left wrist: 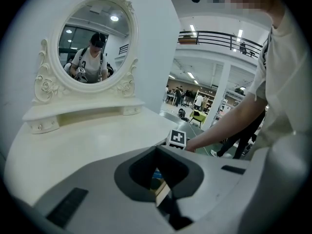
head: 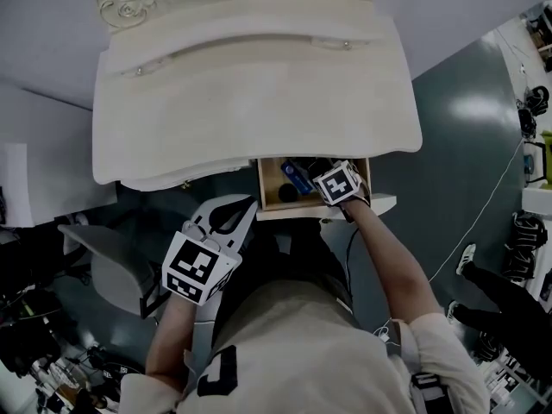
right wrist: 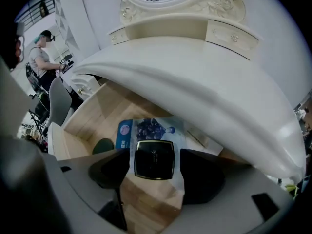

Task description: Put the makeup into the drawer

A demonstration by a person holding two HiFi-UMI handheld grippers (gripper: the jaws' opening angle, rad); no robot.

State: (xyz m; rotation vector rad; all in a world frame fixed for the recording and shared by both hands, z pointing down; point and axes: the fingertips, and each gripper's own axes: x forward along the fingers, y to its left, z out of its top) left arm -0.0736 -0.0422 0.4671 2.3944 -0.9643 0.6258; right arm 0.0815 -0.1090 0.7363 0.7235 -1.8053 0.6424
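Right gripper [right wrist: 155,171]: jaws parted to the width of a black square compact [right wrist: 154,159] with a gold rim, and closed on its two sides. The compact is held flat, lid upward, inside the outline of the open drawer [right wrist: 95,115], towards the drawer's front. Whether its underside touches anything cannot be told.

Directly beneath the compact lies a blue-and-white packet [right wrist: 146,129], flat on the wooden drawer floor. A dark round item [right wrist: 102,146] sits just beside the packet on its left side. Bare wood shows to the left of, behind and in front of these items.

Clearances: the curved front edge of the white dressing table [head: 250,102] overhangs the rear part of the drawer, so the open way in is from above at the front only. The drawer sits under the right part of the table front. The tabletop itself is bare.

Left gripper [head: 233,216]: jaws drawn together to a narrow slit, nothing between them. It is held low near the person's torso, left of the drawer and well apart from it, pointing towards the table front.

An oval mirror [left wrist: 95,48] in an ornate frame stands at the table's back. A grey chair [head: 108,266] stands to the person's left.
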